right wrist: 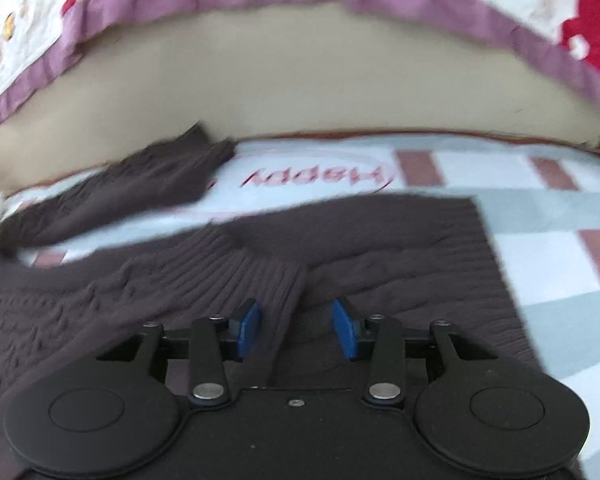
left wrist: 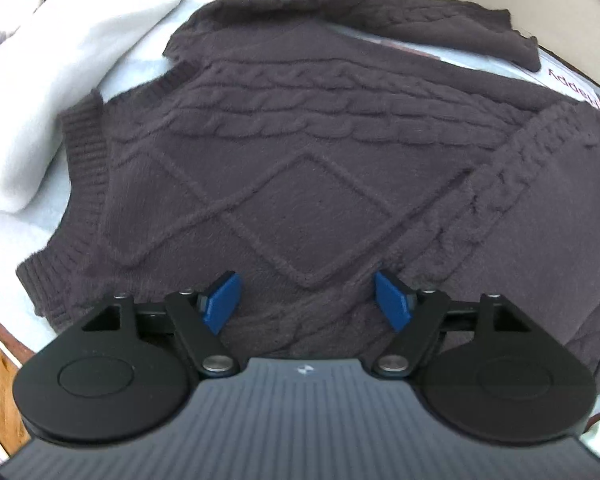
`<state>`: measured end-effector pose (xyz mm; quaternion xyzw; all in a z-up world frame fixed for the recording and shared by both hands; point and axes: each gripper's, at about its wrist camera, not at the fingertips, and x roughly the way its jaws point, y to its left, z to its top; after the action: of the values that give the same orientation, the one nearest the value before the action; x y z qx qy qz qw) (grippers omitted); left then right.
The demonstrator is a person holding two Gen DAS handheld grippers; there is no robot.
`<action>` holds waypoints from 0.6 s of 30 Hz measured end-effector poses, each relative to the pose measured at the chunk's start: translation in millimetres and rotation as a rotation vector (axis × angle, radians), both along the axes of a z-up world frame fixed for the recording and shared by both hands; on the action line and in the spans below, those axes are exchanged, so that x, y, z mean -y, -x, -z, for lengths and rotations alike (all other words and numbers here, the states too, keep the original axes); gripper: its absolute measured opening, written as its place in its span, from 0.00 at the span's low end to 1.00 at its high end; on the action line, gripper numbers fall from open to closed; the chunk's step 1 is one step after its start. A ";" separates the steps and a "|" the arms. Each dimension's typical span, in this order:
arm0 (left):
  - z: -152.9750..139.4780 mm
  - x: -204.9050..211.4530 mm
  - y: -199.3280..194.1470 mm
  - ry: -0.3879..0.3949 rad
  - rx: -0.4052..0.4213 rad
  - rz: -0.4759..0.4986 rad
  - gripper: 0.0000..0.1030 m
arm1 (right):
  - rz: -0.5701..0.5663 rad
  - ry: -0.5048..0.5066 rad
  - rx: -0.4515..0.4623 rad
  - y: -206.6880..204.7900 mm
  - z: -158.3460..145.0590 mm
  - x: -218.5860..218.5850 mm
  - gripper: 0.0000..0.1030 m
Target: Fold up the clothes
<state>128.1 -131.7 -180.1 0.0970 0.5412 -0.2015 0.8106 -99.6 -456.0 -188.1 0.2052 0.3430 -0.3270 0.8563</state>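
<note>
Left gripper (left wrist: 307,300) nearest the lens, blue pads spread wide, nothing between them, hovering low over the sweater (left wrist: 300,184). Right gripper (right wrist: 296,330) parted too, pads straddling the ribbed cuff (right wrist: 268,280) of one sleeve; cuff edge between the pads but not pinched, contact unclear through blur.

Outward from the left gripper: sweater body flat on the sheet (left wrist: 572,68), diamond and cable knit up, collar (left wrist: 84,148) toward frame left, long axis running left to right across that view. Near sleeve (left wrist: 512,168) laid diagonally over the body, running toward the right side. Far sleeve (left wrist: 460,28) stretched out flat beyond the body on the sheet. White cloth (left wrist: 60,80) bundled past the collar, touching or just beside it.

Outward from the right gripper: cuff dead ahead, hem corner (right wrist: 472,208) beyond and right, far sleeve off to the left.

Key relation: cuff closer to the right gripper; body centre under the left. One sleeve across, one out: fits mid-fold as well as mid-unfolding, cannot say which.
</note>
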 end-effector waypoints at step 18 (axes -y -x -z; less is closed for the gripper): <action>-75.9 86.3 -69.3 0.089 0.503 0.299 0.77 | -0.440 -0.378 0.185 -95.9 -55.5 -38.8 0.47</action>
<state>197.4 -218.0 -104.2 0.1868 0.2938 -0.3118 0.8840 -3.6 -417.2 -132.5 0.3106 0.3545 -0.0440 0.8809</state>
